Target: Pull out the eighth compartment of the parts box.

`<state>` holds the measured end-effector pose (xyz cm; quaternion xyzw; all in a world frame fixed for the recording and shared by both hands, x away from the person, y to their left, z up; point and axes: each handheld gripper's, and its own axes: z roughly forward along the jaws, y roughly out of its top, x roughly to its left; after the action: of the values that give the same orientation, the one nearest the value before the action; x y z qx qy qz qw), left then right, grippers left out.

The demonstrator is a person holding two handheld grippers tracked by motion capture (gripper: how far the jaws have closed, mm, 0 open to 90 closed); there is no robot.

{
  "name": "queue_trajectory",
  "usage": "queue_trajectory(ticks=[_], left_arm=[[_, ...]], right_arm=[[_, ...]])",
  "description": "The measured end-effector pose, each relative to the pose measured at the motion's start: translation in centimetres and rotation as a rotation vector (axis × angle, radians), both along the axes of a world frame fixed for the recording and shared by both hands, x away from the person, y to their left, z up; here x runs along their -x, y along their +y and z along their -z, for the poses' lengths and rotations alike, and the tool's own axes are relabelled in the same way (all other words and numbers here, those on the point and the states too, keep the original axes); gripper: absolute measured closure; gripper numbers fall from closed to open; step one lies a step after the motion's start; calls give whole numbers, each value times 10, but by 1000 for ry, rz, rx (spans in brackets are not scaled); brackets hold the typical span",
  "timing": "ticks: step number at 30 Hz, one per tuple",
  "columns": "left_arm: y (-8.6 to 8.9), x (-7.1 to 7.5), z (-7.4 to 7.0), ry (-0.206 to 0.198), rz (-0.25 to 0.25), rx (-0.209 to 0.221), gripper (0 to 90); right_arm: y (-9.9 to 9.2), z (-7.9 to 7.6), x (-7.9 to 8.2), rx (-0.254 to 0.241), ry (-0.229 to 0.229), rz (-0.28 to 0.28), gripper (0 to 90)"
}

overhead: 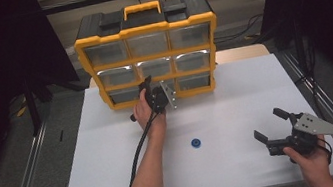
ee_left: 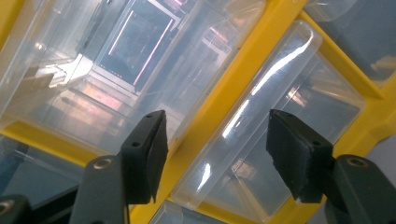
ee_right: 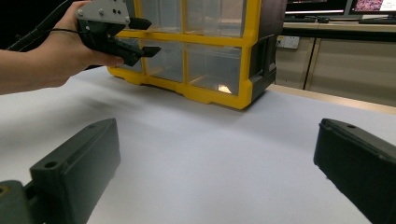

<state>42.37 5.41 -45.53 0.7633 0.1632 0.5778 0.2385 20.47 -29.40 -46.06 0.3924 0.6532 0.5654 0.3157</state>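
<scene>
Organiser cabinet (overhead: 148,50), yellow frame with black top and yellow carry handle, standing upright at far edge of white table (overhead: 235,92); nine clear drawers in three rows of three. Left gripper (overhead: 149,87) held up against bottom row, at middle drawer (ee_left: 266,154), hand (overhead: 144,111) wrapped round gripper body, black cable trailing back along forearm. Jaws parted, tilted against cabinet's lines; drawer front and yellow divider between them, pads not seen pressing on either. Left pad over divider edge, right pad over drawer's far corner.

Drawers: transparent glossy plastic, rounded rims, bright glare streaks; contents not discernible. Frame: smooth moulded plastic. Gripper pads: matt black, rough-faced, rectangular, fixed with small screws.

Right gripper (overhead: 271,125) resting low over near right part of table, well apart from cabinet, jaws spread wide with nothing between them; grey three-cornered plate on top. Small blue round disc (overhead: 195,143) lying on table between the two forearms, nearer to right gripper, touched by neither.

Table surface: plain white, matt. No legible writing or brand marks.
</scene>
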Motion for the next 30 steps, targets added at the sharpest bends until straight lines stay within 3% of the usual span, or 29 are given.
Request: queue_trajectory(ticks=[5, 11, 14, 17, 21, 23, 30], left_arm=[[0, -1, 2, 3, 6, -47, 422], [0, -2, 3, -13, 5, -52, 421], [2, -2, 2, -15, -18, -59, 450], [4, -2, 1, -14, -38, -37, 460], [5, 0, 1, -12, -49, -76, 494], [6, 1, 1, -27, -39, -73, 502], [9, 5, 2, -21, -45, -92, 526]], right_arm=[[0, 0, 0, 2, -2, -1, 0], [0, 0, 0, 3, 3, -2, 0], [0, 0, 0, 3, -1, 0, 1], [0, 0, 0, 2, -2, 3, 0], [0, 0, 0, 1, -1, 4, 1], [0, 0, 0, 1, 1, 2, 0], [0, 0, 0, 0, 2, 2, 0]])
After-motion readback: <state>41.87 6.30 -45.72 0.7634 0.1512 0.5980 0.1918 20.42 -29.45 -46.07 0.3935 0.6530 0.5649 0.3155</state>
